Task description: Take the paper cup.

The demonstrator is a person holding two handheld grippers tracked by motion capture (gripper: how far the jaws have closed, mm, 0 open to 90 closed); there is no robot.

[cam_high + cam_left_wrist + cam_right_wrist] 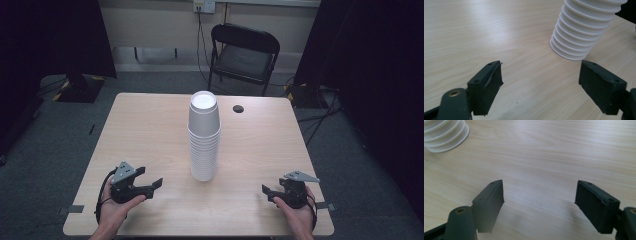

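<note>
Stack of white cups (pixel 204 137) stands upright mid-table (pixel 150 125), apparently undisturbed. Left gripper (pixel 150 186) and right gripper (pixel 268 192) rest well apart from it, jaws spread, nothing between them.

Dim, soft overhead light; dark corners, mild glare, slightly soft focus.

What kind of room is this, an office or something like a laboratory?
Probably a lab or recording room, not a home. A plain wooden table stands on grey carpet with only a stack of white cups on it, a black folding chair behind it, dark curtains at the sides, and cables on the floor.
</note>
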